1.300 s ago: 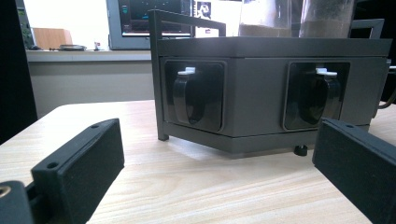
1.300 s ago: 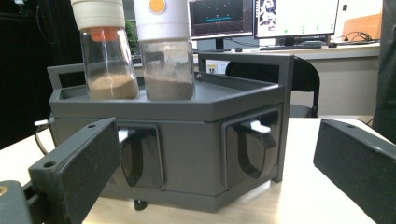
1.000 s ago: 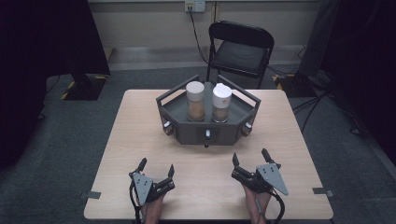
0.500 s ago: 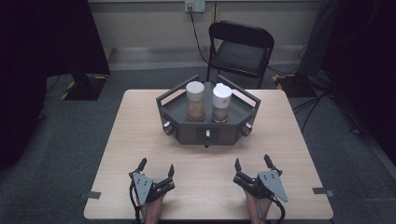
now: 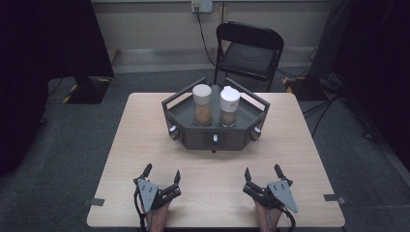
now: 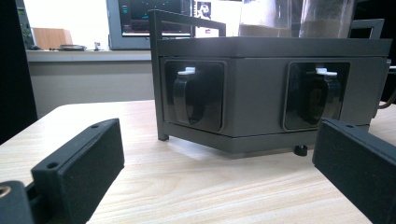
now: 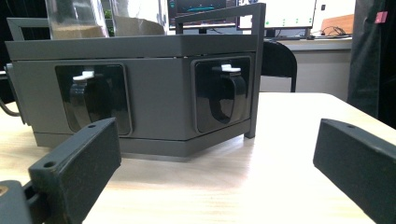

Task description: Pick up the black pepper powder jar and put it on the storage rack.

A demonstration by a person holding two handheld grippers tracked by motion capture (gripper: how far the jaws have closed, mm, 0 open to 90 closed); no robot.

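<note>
Pale wood desk (image 5: 145, 145) spans the middle of the high view, with a dark grey tray (image 5: 216, 136) sitting at its centre, well apart from both grippers. Two jars (image 5: 202, 104) of brown powder stand upright inside it, side by side. At bottom left the left hand-held gripper (image 5: 161, 173) rests with jaws spread, empty; at bottom right the right hand-held gripper (image 5: 261, 172) likewise. Best approach, I judge: advance level, jaws kept wide, toward the tray's knobs (image 6: 187, 91).

dark hexagonal tray (image 5: 193, 141), two upright jars (image 5: 202, 104), mid-table

Black claws (image 5: 161, 176), grey three-cornered plates
</note>
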